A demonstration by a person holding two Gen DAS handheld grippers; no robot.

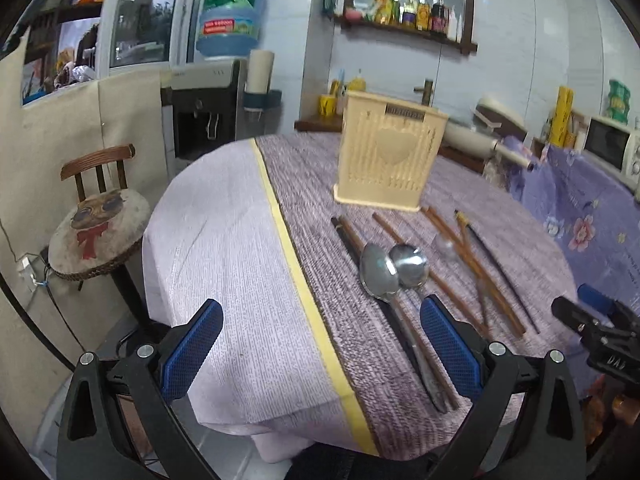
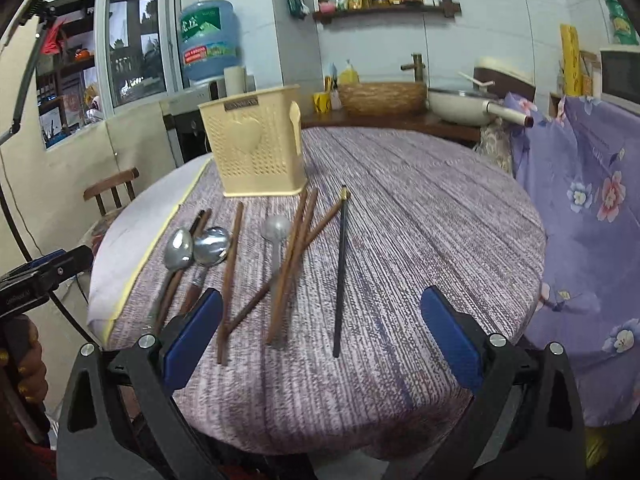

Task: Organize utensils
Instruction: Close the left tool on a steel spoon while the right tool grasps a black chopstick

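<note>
Three spoons (image 2: 212,246) and one cream holder (image 2: 256,142) sat on the table (image 2: 420,208). Brown chopsticks (image 2: 296,256) overlapped, count unclear. The left gripper (image 1: 322,350) and right gripper (image 2: 322,340) both gaped wide, empty.

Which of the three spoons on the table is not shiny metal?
The small matte grey spoon, lying among the brown chopsticks; the two left spoons are shiny.

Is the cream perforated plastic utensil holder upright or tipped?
Upright: the cream perforated plastic utensil holder stands on its base on the purple woven tablecloth, open top upward. Its inside is hidden.
</note>
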